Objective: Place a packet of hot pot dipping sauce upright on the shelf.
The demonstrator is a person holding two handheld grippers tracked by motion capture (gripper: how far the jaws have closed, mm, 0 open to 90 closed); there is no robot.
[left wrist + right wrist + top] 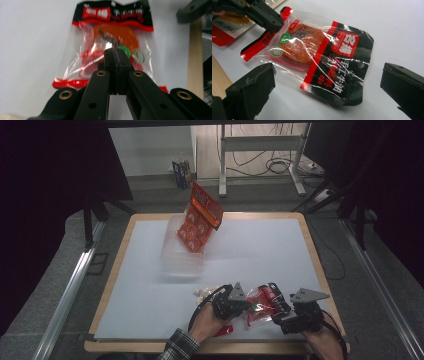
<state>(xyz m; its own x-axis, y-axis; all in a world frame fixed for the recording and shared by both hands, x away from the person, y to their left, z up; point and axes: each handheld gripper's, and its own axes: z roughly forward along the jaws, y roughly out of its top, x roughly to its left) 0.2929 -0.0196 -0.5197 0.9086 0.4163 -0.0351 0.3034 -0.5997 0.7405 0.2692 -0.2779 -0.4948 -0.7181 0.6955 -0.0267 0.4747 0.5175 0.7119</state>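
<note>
A clear snack packet [263, 301] [112, 30] [319, 50] with a black-and-red header and an orange-red slice inside lies flat on the white table top near the front edge. My left gripper [247, 305] [116, 56] [277, 23] reaches over the packet's red-striped end. Its jaws are shut together on the film beside two green stickers. My right gripper [281, 310] [327, 75] stands open, its two black jaws spread wide on either side of the packet's black end without touching it.
A clear plastic box [181, 257] stands at the table's far middle with a big orange-red bag [200, 217] leaning up out of it. Other small packets [224, 330] [225, 27] lie by the left hand. The wooden table edge [320, 265] frames the white mat.
</note>
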